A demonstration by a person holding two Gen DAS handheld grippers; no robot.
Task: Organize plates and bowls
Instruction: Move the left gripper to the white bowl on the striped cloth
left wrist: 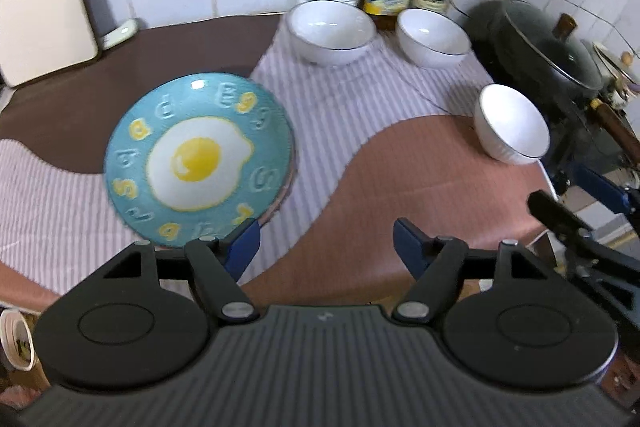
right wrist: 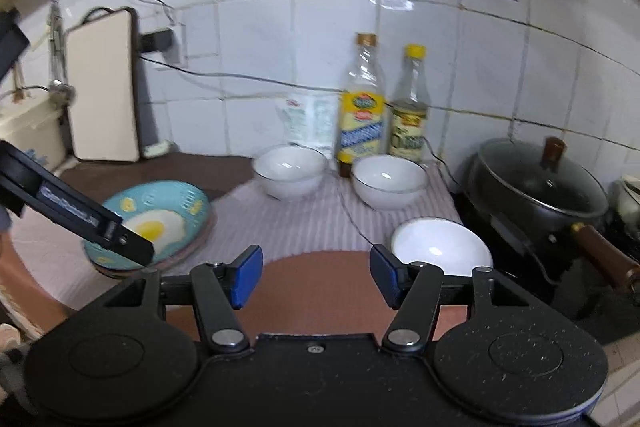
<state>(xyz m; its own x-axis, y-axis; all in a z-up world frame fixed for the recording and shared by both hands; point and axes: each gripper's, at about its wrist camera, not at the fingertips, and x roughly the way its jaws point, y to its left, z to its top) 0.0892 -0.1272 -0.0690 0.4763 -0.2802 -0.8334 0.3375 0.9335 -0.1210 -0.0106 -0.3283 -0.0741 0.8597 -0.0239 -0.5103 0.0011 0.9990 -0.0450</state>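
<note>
A blue plate with a fried-egg picture (left wrist: 198,163) lies on the striped cloth, on top of a pinkish plate whose rim (left wrist: 285,195) shows. My left gripper (left wrist: 326,247) hovers open just right of the blue plate's near edge, with nothing between its blue pads. Two white bowls (left wrist: 332,31) (left wrist: 434,37) stand at the back. A third white bowl (left wrist: 510,123) sits near the stove. My right gripper (right wrist: 316,277) is open and empty over the brown counter, with the third bowl (right wrist: 440,247) just beyond its right finger. The blue plate (right wrist: 168,219) is partly hidden by the left tool.
An oil bottle (right wrist: 362,123), a vinegar bottle (right wrist: 408,123) and a white bag (right wrist: 308,123) stand against the tiled wall. A black lidded pot (right wrist: 540,187) sits on the stove at right. A cutting board (right wrist: 104,87) leans at the back left. A thin cable crosses the striped cloth (right wrist: 304,223).
</note>
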